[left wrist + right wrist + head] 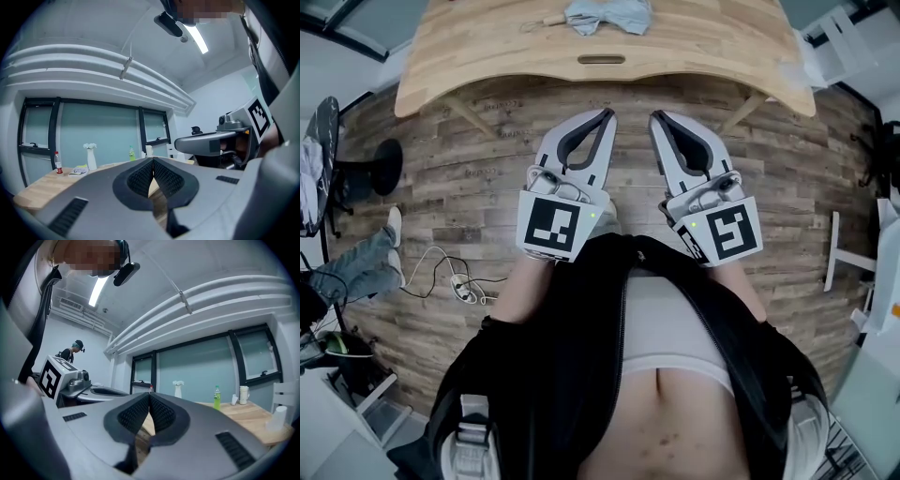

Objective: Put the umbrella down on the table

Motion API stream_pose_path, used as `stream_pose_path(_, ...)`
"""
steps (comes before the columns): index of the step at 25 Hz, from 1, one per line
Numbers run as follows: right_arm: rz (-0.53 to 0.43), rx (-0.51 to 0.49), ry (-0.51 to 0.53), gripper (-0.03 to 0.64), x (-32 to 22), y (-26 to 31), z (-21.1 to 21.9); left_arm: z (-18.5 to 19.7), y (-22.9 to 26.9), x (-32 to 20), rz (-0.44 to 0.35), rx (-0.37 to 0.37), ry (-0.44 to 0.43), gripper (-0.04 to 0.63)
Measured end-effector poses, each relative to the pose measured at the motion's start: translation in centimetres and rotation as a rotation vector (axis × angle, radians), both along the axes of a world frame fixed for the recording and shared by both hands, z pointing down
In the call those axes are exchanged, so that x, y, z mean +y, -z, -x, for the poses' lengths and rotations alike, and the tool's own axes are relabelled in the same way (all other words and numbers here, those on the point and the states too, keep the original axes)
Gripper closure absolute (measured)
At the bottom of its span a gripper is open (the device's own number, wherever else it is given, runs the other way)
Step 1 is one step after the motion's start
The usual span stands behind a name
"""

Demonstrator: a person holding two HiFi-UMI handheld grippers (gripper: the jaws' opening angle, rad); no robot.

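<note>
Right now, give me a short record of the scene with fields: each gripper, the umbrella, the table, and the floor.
left gripper: jaws together, nothing between them, pointing toward the table
right gripper: jaws together, empty, beside the left one
umbrella: light blue, lying on the table, apart from both grippers
table: light wood; in the head view both grippers stop short of its near edge
floor: wood planks, with a white cable on the person's left
</note>
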State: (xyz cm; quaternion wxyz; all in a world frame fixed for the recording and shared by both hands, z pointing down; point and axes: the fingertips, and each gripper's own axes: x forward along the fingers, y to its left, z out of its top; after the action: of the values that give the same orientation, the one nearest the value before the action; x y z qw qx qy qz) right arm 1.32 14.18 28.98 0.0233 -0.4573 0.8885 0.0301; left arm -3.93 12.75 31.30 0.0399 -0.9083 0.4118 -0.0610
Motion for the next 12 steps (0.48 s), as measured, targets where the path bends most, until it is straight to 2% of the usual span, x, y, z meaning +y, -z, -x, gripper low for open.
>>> stream_pose_path(8, 0.041, 0.072, 0.025, 0.589, 8.8, -2.0, -2.9, -2.7, -0.5, 8.5, 0.009, 0.018, 0.036, 0.588)
stream_pose_path(12, 0.025, 0.104, 0.033, 0.589, 13.0, -2.5, -4.1, -3.9, -0.5, 12.8, -0.001, 0.028, 0.044, 0.588)
